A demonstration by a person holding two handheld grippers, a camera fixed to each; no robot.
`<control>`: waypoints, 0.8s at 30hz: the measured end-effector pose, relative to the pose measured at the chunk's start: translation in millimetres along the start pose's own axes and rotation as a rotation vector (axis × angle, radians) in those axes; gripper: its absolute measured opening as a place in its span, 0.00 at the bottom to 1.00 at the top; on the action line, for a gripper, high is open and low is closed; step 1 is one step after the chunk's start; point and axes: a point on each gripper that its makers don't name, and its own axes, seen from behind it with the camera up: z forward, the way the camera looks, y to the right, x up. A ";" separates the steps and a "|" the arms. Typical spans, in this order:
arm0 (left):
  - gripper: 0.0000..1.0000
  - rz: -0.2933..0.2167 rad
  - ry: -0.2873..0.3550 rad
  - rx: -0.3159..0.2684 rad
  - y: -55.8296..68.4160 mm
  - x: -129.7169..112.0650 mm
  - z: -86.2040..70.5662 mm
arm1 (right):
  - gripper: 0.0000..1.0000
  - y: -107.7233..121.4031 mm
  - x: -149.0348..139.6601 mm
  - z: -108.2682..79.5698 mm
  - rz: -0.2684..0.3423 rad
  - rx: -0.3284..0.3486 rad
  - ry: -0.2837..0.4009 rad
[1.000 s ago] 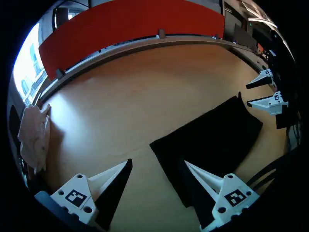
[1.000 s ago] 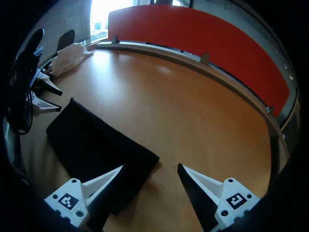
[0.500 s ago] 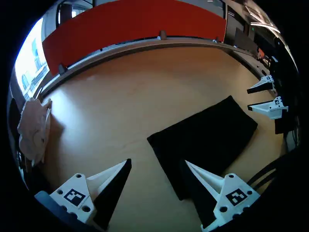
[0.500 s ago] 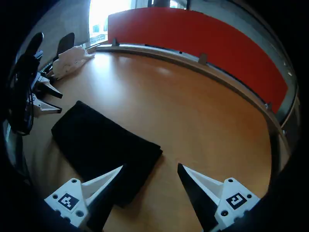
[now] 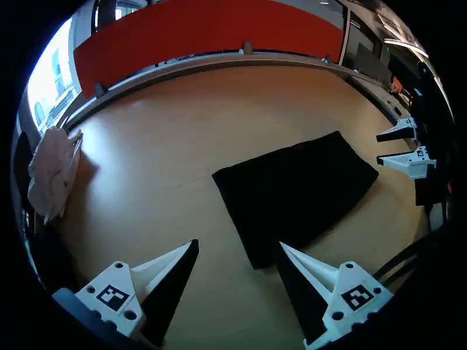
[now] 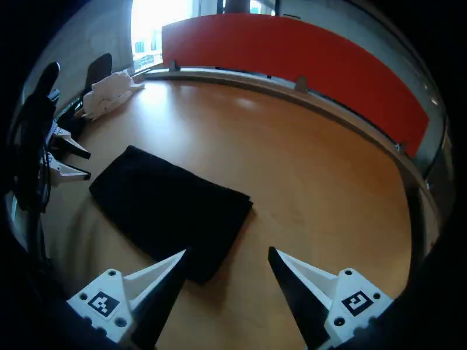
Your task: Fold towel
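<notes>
Wooden table point(image 5: 175, 134): bare and glossy, taking up most of both views. Red panel point(image 5: 204, 29) stands along its far edge, with bright windows beyond.

Black towel point(image 6: 169, 210): lies flat on the table as a compact rectangle, roughly mid-table, between the two grippers. Fabric is uniformly dark, so layers cannot be counted. By its shape it looks folded at least once.

Pale cloth heap point(image 5: 52, 169): at the table's far corner, well apart from the towel. Not part of the job.

Left gripper point(image 5: 233, 280): fingers spread wide, nothing between them. One end of the towel sits just ahead of its right finger.

Right gripper point(image 6: 227, 280): likewise spread and empty, facing the opposite end of the towel, whose corner is near its left finger. Neither gripper appears to touch the cloth.

Risks from here (judgement):
- A pinch may catch only the top layer, because the dark cloth hides its edges. The fold would then peel open when lifted.
- The glossy wood gives little grip. A finger pushing in low could slide the whole towel or bunch it up.
- Uneven lifts from the two ends would skew the corners and leave the fold crooked.
- The grippers approach from opposite ends. They could knock together over the towel.
</notes>
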 end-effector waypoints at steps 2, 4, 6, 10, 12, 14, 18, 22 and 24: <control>0.91 -0.003 0.002 0.000 2.3 -2.3 -2.2 | 0.99 -1.5 -1.5 -1.8 0.005 0.000 0.001; 0.91 -0.008 0.005 -0.001 4.2 -3.5 -4.2 | 0.99 -2.8 -2.4 -3.0 0.007 0.002 0.002; 0.91 -0.014 0.008 -0.001 5.8 -4.2 -6.1 | 0.99 -3.8 -2.8 -3.8 0.008 0.004 0.004; 0.92 -0.032 0.015 0.007 6.0 -5.8 -10.9 | 0.99 -5.2 -2.9 -4.6 -0.001 0.011 0.008; 0.92 -0.043 0.018 0.015 4.8 -7.4 -14.0 | 0.99 -6.0 -2.9 -4.8 -0.009 0.016 0.009; 0.92 -0.056 0.020 0.022 2.9 -10.2 -17.5 | 0.99 -6.8 -3.2 -4.9 -0.019 0.023 0.009; 0.92 -0.087 0.023 0.042 -1.9 -18.0 -25.9 | 0.99 -11.0 -4.3 -4.4 -0.041 0.048 0.006; 0.91 -0.121 0.027 0.062 -5.5 -26.5 -34.7 | 0.99 -15.3 -5.1 -3.0 -0.070 0.073 0.002; 0.91 -0.138 0.028 0.068 -6.2 -30.3 -38.9 | 0.99 -17.3 -5.1 -2.0 -0.087 0.082 0.000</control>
